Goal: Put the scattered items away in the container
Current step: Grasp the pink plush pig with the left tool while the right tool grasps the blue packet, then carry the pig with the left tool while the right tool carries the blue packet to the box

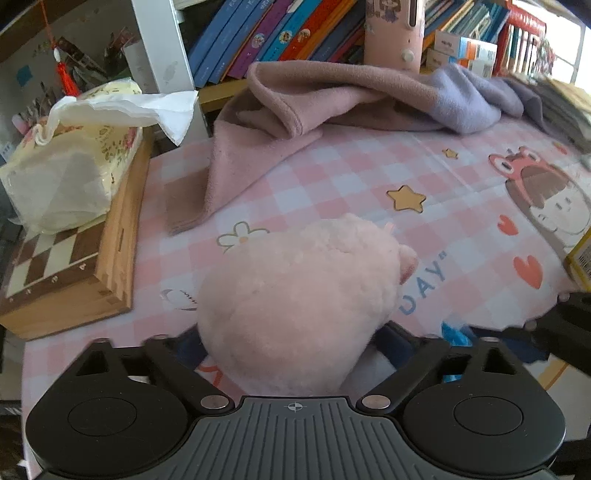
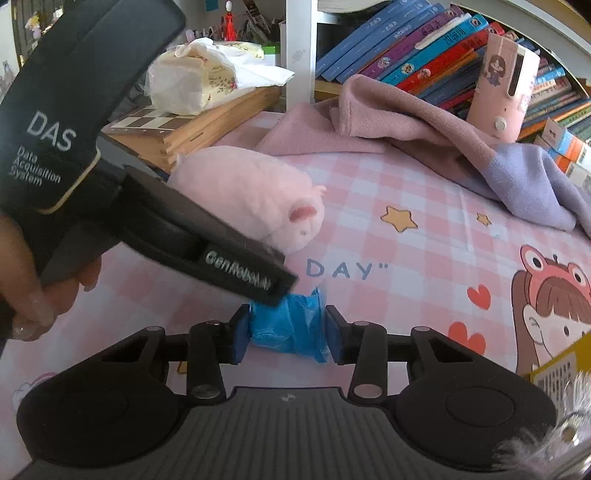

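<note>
A pink plush toy [image 1: 295,295] lies on the pink checked tablecloth [image 1: 332,177]. My left gripper [image 1: 291,343] straddles its near end, and its blue pads [image 1: 393,341] press into the fur on both sides. The right wrist view shows the plush [image 2: 251,192] from the side, with the left gripper's black body across it and a hand on the handle. My right gripper [image 2: 288,334] is shut on a crumpled blue plastic bundle [image 2: 291,325] resting on the cloth just right of the plush. That bundle [image 1: 452,332] also shows in the left wrist view.
A wooden chessboard box [image 1: 85,266] with a tissue pack [image 1: 62,173] on it stands at the left. A pink and lilac fleece blanket [image 1: 314,99] lies at the back before a row of books [image 1: 277,33] and a pink bottle [image 1: 393,33]. A yellow box edge [image 1: 581,258] shows at the right.
</note>
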### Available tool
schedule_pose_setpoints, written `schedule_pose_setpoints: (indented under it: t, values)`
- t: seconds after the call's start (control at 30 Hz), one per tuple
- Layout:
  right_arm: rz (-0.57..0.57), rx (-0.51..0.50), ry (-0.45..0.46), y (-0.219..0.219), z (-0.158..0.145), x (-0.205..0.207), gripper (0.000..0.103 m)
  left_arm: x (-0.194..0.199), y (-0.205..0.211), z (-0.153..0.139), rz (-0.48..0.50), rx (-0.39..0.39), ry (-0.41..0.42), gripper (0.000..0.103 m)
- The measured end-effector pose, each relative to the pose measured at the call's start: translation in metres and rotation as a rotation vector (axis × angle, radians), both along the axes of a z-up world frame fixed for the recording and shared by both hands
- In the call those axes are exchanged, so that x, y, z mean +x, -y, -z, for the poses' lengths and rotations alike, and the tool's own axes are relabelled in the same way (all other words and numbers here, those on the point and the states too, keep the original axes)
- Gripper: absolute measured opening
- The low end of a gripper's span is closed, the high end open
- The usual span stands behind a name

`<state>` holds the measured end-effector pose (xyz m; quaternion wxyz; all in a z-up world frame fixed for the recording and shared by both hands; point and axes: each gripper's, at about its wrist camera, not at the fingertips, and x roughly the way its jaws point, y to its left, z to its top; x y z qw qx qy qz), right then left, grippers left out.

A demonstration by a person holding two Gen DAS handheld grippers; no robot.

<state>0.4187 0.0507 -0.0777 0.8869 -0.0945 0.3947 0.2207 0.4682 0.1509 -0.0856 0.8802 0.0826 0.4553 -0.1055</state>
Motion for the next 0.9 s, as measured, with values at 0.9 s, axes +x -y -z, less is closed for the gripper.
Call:
schedule_pose_setpoints:
  t: [0.9]
  values:
    - [-0.01,0.048,0.107,0.037,-0.067,-0.113,0.038,-0.171,-0.02,-0.079,-0.078,-0.154,0.112,0.06]
